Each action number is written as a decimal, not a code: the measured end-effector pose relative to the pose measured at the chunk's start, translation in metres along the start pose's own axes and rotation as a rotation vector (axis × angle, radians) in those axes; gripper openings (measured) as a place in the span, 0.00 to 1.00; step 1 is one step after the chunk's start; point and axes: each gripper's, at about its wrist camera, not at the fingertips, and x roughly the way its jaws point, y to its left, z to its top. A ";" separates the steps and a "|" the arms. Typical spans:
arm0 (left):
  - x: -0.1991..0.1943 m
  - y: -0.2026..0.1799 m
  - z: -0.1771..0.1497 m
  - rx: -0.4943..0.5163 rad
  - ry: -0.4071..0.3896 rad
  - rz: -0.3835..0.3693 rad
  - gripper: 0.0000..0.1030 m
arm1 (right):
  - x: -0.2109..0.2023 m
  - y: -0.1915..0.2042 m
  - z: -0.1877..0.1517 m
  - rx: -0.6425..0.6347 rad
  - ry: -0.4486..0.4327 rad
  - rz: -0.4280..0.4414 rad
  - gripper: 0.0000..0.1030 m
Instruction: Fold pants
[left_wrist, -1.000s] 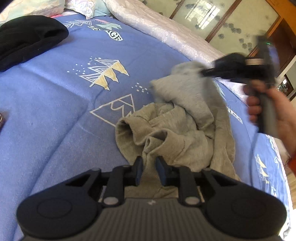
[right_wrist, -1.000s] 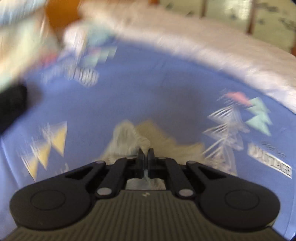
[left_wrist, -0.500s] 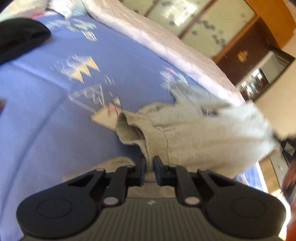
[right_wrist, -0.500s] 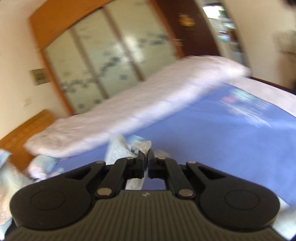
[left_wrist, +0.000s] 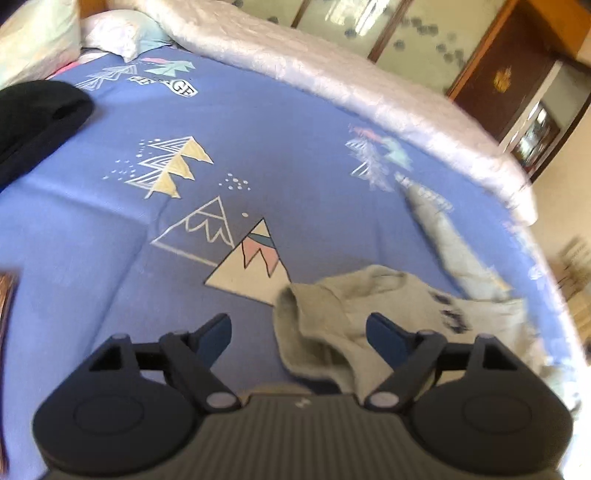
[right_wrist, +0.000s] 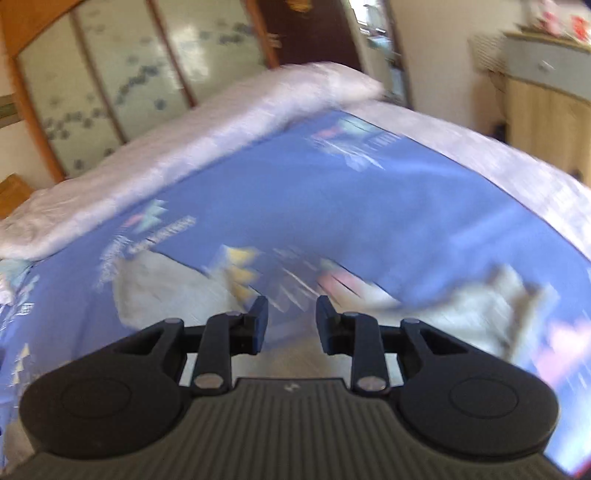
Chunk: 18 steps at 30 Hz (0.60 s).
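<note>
Left claw (left_wrist: 299, 332) opening, grey pants (left_wrist: 369, 306) lying between its jaws, unpinched; they run away to its right across the blue bed (left_wrist: 258, 147). Right claw (right_wrist: 290, 321) opening, gripping nothing; left is nearer.

Matt grey pants (left_wrist: 376, 302) (soft knit cloth).

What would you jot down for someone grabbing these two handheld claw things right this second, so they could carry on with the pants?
Left gripper: jaws opening, pads clear of the cloth; the waist end of the grey pants lies between and just ahead of them.
Right gripper: jaws opening, nothing pinched; grey cloth lies blurred beneath it.
Pants: lying on the blue bedsheet, waist bunched, one leg trailing toward the far edge.
Done: pants let go onto the bed.
Left: smooth them flat, then all the folds.
</note>
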 end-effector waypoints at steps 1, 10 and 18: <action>0.011 -0.001 0.003 0.001 0.019 -0.002 0.80 | 0.011 0.014 0.009 -0.037 -0.002 0.028 0.32; 0.052 -0.017 -0.008 -0.005 0.078 -0.097 0.13 | 0.147 0.178 0.029 -0.459 0.221 0.290 0.49; 0.010 -0.015 -0.011 -0.023 -0.011 -0.115 0.11 | 0.241 0.270 -0.030 -0.681 0.380 0.177 0.34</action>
